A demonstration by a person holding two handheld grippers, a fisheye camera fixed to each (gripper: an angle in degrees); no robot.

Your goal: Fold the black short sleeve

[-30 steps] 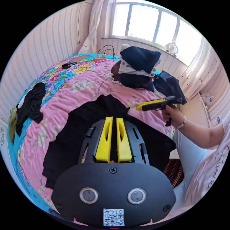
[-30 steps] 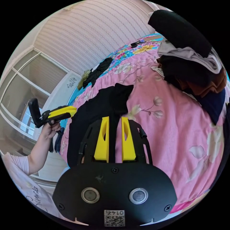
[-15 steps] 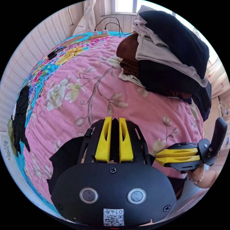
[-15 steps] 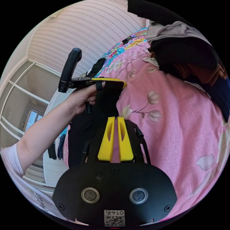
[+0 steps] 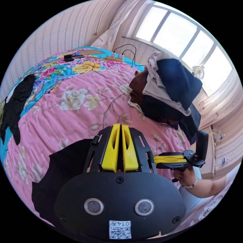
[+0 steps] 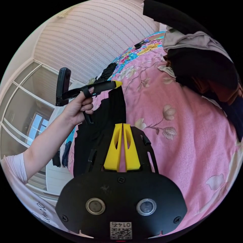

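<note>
The left gripper's housing hides much of the black short sleeve (image 5: 63, 164); the clothes pile (image 6: 202, 63) runs off-frame.

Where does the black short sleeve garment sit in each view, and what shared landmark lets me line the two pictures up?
Left gripper view: the black short sleeve lies lower left on the quilt, beside the left gripper.
Right gripper view: it runs left of centre, beside the right gripper.
Shared landmark: the pile of folded clothes.

A bed under a pink flowered quilt (image 5: 76, 114) carries the black shirt (image 5: 63, 164) near, a pile of folded clothes (image 5: 167, 93) far right, and another dark garment (image 5: 15, 101) far left.
</note>
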